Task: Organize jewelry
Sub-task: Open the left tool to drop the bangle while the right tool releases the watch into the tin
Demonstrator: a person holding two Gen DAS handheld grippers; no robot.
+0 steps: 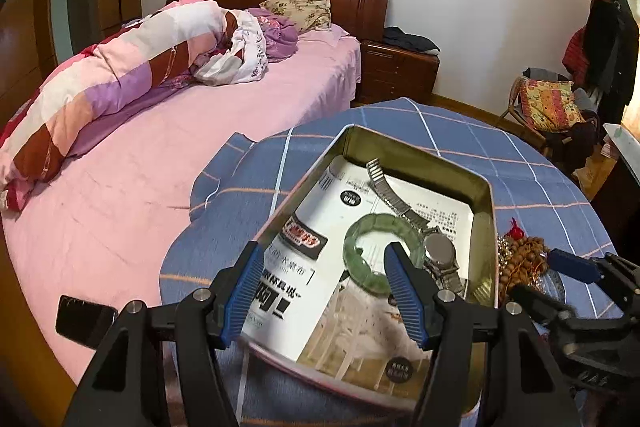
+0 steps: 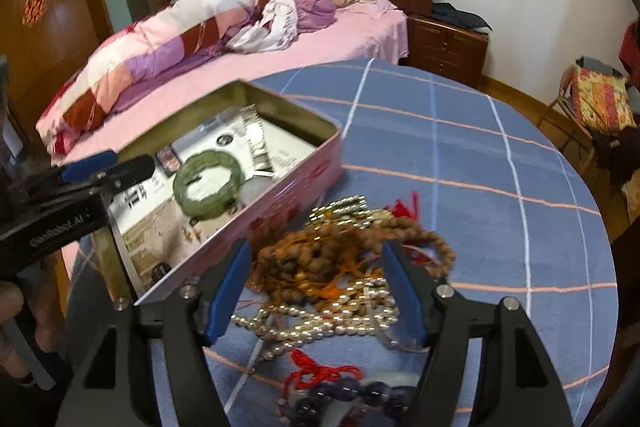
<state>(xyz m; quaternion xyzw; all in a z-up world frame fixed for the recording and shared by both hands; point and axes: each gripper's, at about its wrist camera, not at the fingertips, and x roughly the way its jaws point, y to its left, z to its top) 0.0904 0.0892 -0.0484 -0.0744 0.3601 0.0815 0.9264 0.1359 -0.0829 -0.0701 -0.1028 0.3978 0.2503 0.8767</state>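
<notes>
bedroom table: tin part filled, tangle of beads awaiting pickup

bedroom setting, with a pink bed [image 1: 200, 131] at the left and a round table under a blue checked cloth [image 2: 480, 155] in front of it. we note an open tin [image 1: 486, 227] at the table's left, lined with printed paper. inside it lie a green bangle [image 1: 380, 227] and a metal watch [image 1: 438, 251], side by side. the left gripper [image 1: 324, 291] hovers over the tin with its jaws apart and nothing between the pads; one finger overlaps the bangle in view, and we cannot tell if it touches.

right of the tin, on the cloth, sits the remaining jewelry: brown wooden beads [image 2: 320, 259] heaped on a pearl strand [image 2: 320, 319], with dark purple beads [image 2: 352, 399] on red cord nearest the camera. the right gripper [image 2: 320, 291] stands over this heap, jaws apart, nothing clamped.

we judge the strands light, limp and prone to snag on one another. lifting one may drag its neighbours. the bunched middle of the wooden beads offers the surest hold; the pearls look smooth and may slip from a shallow pinch.
</notes>
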